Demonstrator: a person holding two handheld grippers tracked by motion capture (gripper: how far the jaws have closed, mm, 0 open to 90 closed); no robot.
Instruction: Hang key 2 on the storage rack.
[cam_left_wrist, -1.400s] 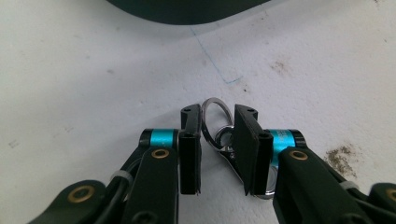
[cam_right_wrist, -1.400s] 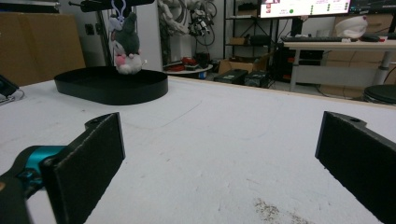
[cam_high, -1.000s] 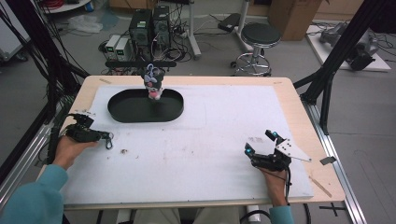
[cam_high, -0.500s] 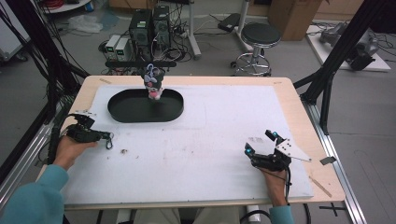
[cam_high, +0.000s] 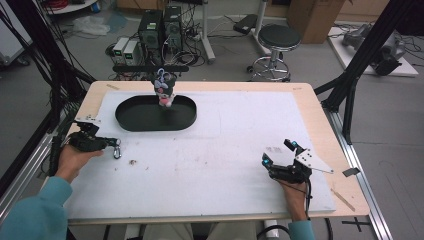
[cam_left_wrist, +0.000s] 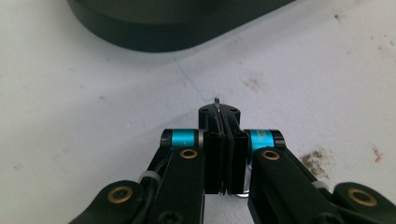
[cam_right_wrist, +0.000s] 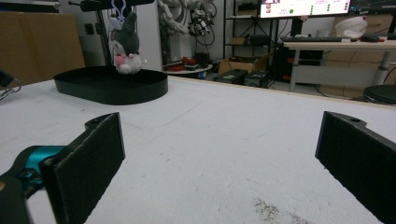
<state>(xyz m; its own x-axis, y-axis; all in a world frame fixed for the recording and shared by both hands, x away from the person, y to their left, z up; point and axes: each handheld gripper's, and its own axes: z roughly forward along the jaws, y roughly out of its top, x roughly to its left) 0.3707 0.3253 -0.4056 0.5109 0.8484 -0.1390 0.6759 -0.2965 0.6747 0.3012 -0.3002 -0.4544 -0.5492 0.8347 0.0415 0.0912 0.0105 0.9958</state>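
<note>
No legible writing. Left gripper (cam_high: 102, 144) jaws clamped on a thin metal clip (cam_left_wrist: 217, 103) — silvery ring poking past the pads, low over the white mat (cam_high: 225, 150), near the black tray (cam_high: 131, 119). Right gripper (cam_high: 278, 154) jaws wide apart — nothing between them.

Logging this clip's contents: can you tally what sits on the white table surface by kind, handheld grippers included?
Black oval tray: 1
Plush toy hanging over the tray: 1
Metal clip ring, pinched in the left gripper: 1
Handheld grippers, left gripper and right gripper: 2
Total: 5
</note>
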